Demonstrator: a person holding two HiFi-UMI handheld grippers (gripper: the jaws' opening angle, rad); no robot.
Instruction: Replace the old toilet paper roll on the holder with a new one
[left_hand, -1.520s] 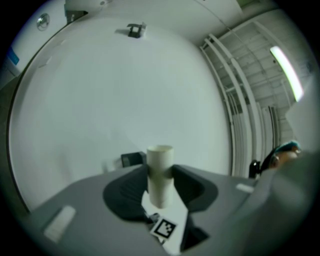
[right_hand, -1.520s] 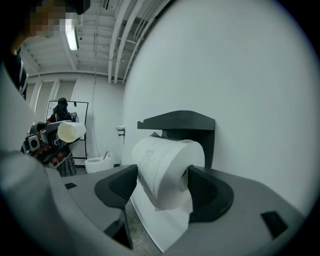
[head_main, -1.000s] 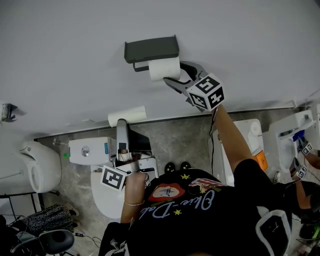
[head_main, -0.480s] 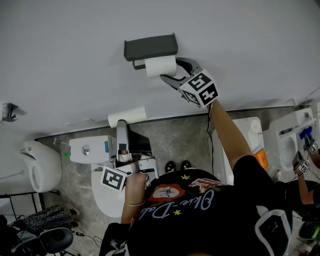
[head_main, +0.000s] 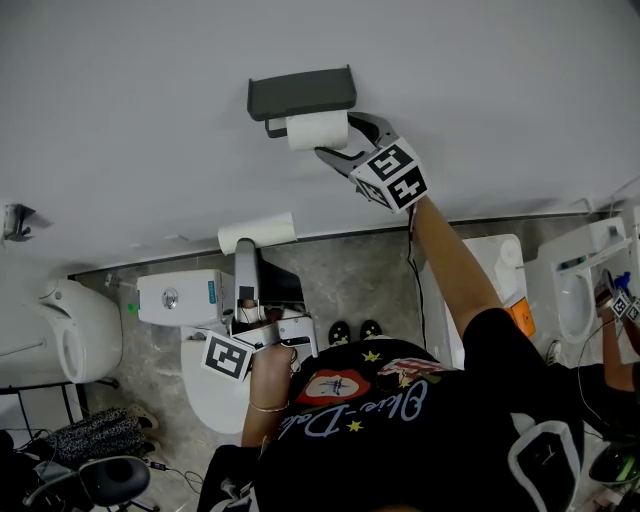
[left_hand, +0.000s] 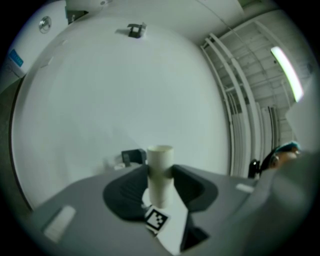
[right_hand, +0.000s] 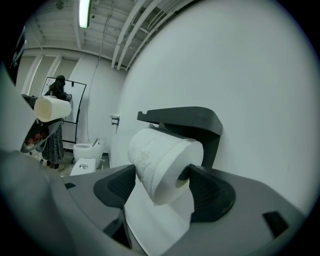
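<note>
Right gripper view shows my right tongs (right_hand: 161, 175) up at the dark holder (right_hand: 185, 117) on the white wall (right_hand: 260, 75). The new roll (right_hand: 160, 150) lies crosswise between the jaws, just under the holder's hood. One pad sits against the far end of the roll and the other against the near end, beside the open core. These jaws have just been opening a little, yet the roll is between them and the pads rest on it. A loose sheet hangs from the roll over the tongs' body.

From the head view, the same roll sits tucked directly below the holder, with my right arm stretched up to it.

My left tongs (left_hand: 160, 176) are held low, well apart from the holder, above the toilet tank (head_main: 180, 298). They are clamped on the old roll (left_hand: 160, 157), a pale, bare tube. In the left gripper view it stands upright between the two pads, its top end poking above them. The head view shows this tube lying crosswise at the tongs' tip, near the line where wall meets floor (head_main: 360, 280).
</note>
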